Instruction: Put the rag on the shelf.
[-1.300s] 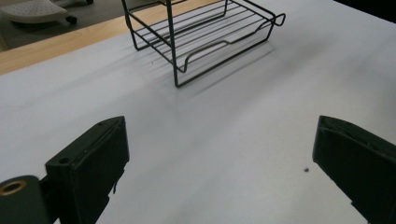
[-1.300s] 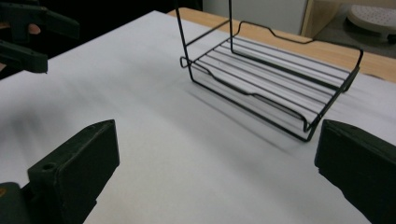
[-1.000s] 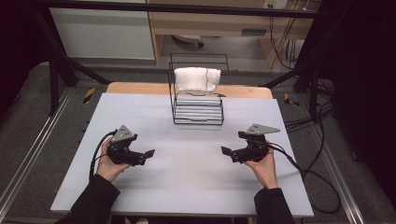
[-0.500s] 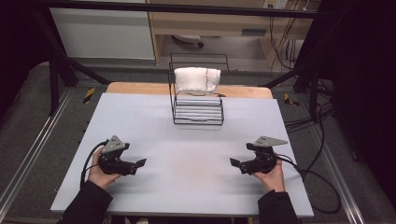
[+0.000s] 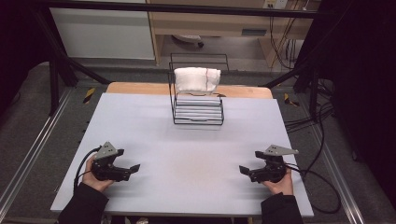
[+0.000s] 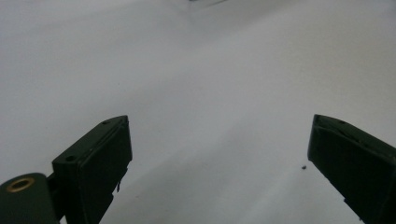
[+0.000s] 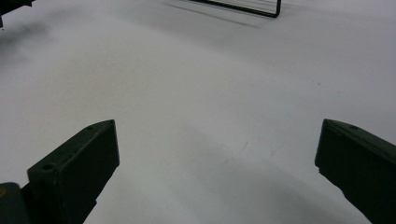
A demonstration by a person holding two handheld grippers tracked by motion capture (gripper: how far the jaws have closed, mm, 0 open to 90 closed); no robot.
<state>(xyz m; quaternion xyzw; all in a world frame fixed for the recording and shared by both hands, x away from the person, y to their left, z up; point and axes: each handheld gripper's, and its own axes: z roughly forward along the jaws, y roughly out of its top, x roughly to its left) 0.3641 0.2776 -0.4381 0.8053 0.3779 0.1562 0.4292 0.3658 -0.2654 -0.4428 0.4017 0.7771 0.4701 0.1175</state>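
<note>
Both hands have drawn back toward the table's near edge, left tongs (image 5: 131, 168) and right tongs (image 5: 244, 171) gaping wide, holding nothing.

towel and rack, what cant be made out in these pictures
- Towel, high view: too small and soft to tell fold or fabric; its back is hidden by its own bulk.
- Rack: cut off by the top edge in the right gripper view, a corner left.
- Rack's rear frame, high view: lost against the dark floor.
</note>
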